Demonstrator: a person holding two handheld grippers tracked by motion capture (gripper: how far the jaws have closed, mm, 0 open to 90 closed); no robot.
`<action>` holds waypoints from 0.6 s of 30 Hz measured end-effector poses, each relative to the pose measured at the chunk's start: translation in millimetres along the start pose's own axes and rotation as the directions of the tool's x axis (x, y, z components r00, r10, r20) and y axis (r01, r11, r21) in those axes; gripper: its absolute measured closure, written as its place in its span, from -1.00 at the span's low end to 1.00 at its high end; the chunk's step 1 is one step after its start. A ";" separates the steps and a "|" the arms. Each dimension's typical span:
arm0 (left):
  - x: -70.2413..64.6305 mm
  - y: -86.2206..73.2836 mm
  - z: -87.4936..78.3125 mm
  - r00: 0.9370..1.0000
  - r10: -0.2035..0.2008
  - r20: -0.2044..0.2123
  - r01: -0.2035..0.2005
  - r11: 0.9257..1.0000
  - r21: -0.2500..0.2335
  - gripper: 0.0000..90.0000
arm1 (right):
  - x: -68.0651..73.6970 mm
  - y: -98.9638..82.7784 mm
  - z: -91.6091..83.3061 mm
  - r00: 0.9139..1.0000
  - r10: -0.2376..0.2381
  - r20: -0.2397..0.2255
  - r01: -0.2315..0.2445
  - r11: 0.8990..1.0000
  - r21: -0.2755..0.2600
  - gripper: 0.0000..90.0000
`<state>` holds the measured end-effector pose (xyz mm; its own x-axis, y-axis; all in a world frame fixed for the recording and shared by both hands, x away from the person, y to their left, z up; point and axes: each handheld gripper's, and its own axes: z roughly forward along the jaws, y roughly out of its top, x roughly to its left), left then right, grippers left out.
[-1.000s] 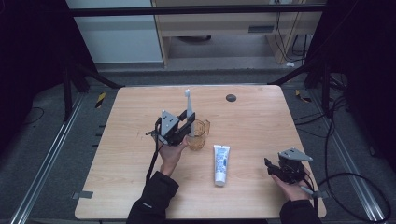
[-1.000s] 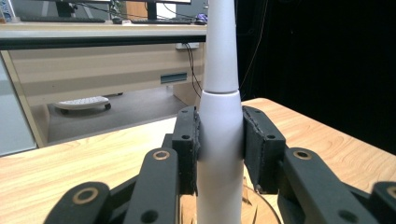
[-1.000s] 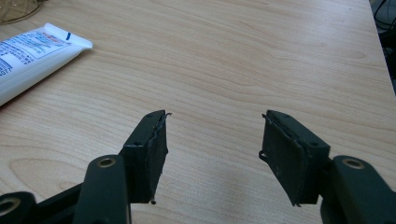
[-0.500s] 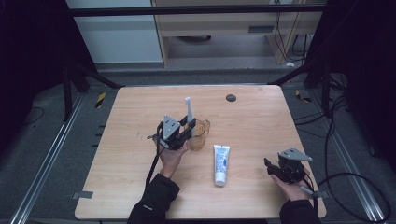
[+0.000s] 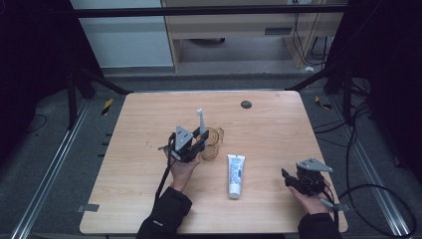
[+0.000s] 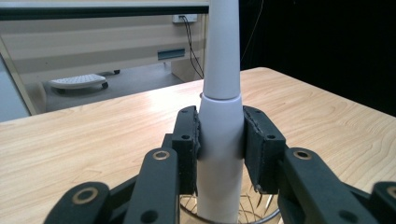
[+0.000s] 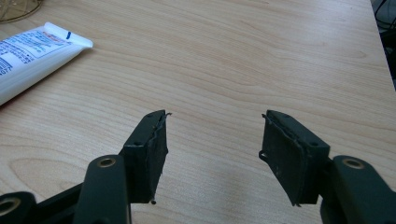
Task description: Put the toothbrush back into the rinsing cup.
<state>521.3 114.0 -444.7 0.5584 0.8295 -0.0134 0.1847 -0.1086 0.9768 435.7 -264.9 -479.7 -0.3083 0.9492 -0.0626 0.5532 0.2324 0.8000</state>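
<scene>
Toothbrush [image 6: 220,130] first: I have the white electric one pinched upright between the pads of my left gripper [image 5: 195,141], both black pads pressed flat against its thick handle. Its lower end sits inside the wire cup [image 5: 214,143], a gold mesh holder whose rim I can see just under the jaws in the left gripper view. From the high view the slim neck and head rise above the gripper, tilted slightly away from me.

Taking the wire cup as my landmark: it stands near the middle of the wooden table [image 5: 139,119], and my left hand [image 5: 183,167] reaches it from the near side. A toothpaste tube [image 5: 235,173] lies flat just to the right of the cup and a little nearer to me, lengthwise toward me, not touching the cup. A small dark disc [image 5: 246,104] sits well beyond the cup, toward the far edge.

My right gripper [image 5: 288,177] rests far to the right of the cup, near the table's front edge, past the tube. Its jaws stand spread with bare wood between them, gripping nothing.
</scene>
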 end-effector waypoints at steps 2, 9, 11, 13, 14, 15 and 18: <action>-0.2 -1.1 0.1 1.000 0.004 0.001 -0.004 1.000 0.005 0.50 | 0.2 0.1 0.1 1.000 0.000 0.000 0.000 1.000 0.000 -0.10; -1.1 -2.2 -0.8 1.000 0.010 0.006 -0.010 1.000 0.003 0.49 | -0.1 0.0 0.0 1.000 0.001 0.000 -0.001 1.000 0.001 -0.10; -0.7 -2.5 -1.6 1.000 0.012 0.008 -0.012 1.000 0.003 0.49 | 0.0 0.1 -0.1 1.000 0.000 -0.001 0.000 1.000 0.000 -0.11; 0.1 -2.6 -2.1 1.000 0.012 0.010 -0.012 1.000 0.003 0.49 | 0.2 0.1 0.0 1.000 0.001 -0.002 -0.001 1.000 -0.001 -0.11; 0.2 -2.6 -2.2 1.000 0.012 0.009 -0.012 1.000 0.004 0.49 | 0.5 0.1 0.0 1.000 0.003 -0.002 -0.003 1.000 0.000 -0.11; 0.3 -2.5 -2.3 1.000 0.013 0.006 -0.013 1.000 0.004 0.49 | 0.5 0.2 -0.1 1.000 0.003 -0.002 -0.003 1.000 0.000 -0.11; 0.6 -2.3 -2.7 1.000 0.015 0.008 -0.015 1.000 0.007 0.48 | 0.5 0.3 -0.1 1.000 0.003 -0.002 -0.003 1.000 0.000 -0.11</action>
<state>519.0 116.3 -446.4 0.5675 0.8234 -0.0006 0.1820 -0.1247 0.9754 435.6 -264.4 -479.4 -0.3080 0.9496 -0.0589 0.5541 0.2293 0.8003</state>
